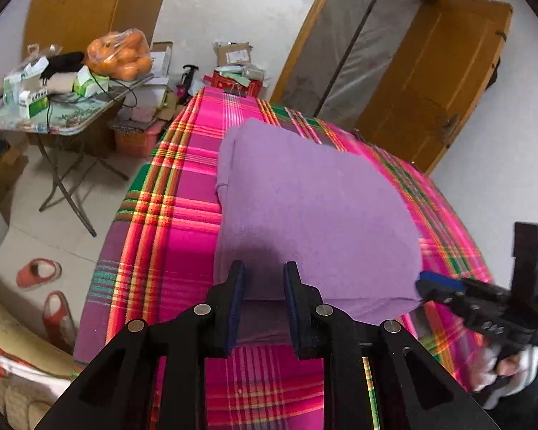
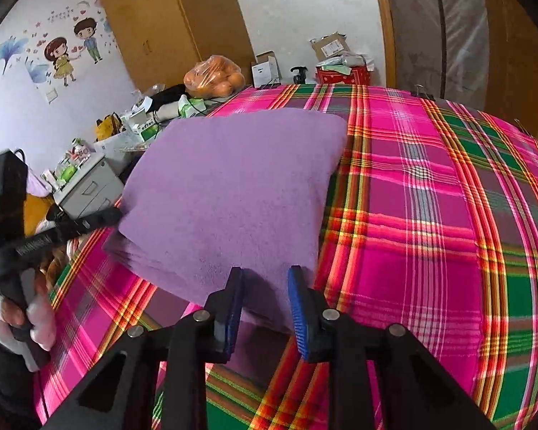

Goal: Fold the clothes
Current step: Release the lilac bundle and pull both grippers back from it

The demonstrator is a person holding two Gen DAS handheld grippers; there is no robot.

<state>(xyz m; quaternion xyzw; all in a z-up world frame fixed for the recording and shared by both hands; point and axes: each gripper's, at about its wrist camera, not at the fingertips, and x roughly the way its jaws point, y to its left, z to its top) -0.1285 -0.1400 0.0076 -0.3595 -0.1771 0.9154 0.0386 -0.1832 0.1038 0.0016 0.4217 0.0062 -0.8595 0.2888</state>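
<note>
A folded purple garment (image 1: 305,197) lies on a bed covered by a pink and green plaid sheet (image 1: 183,215). In the left wrist view my left gripper (image 1: 264,268) has the garment's near edge between its pads and is shut on the thick fold. My right gripper (image 1: 421,283) grips the near right corner, a gloved hand behind it. The right wrist view shows the same garment (image 2: 233,186), its near edge raised above its shadow. There my right gripper (image 2: 265,272) is shut on that edge and my left gripper (image 2: 116,213) pinches the left corner.
A folding table (image 1: 53,122) stands left of the bed with a bag of oranges (image 1: 120,53) and boxes on it. Two slippers (image 1: 39,272) lie on the floor. Boxes (image 1: 236,82) crowd the bed's far end. A wooden door (image 1: 430,82) stands at the right, a grey drawer cabinet (image 2: 86,186) beside the bed.
</note>
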